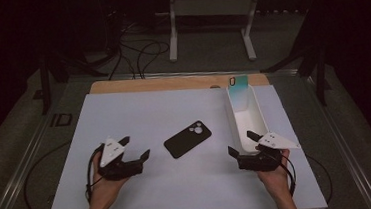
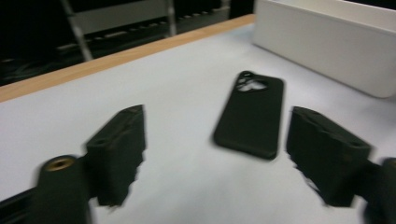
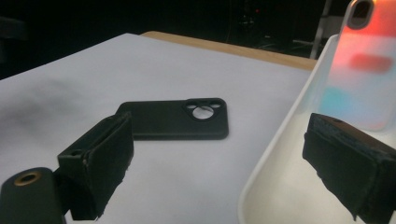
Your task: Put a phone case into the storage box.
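A black phone case lies flat, camera hole up, in the middle of the white table top. My left gripper is just left of it, open, with nothing between the jaws; in the left gripper view the black case lies a short way beyond the left gripper. My right gripper is open at the near end of a long white tray. In the right gripper view the right gripper straddles the tray's rim. A translucent, iridescent phone case leans upright at the tray's far end.
A wooden strip runs along the table's far edge. Beyond it are dark floor, cables and a white stand. Metal rails flank the table on both sides.
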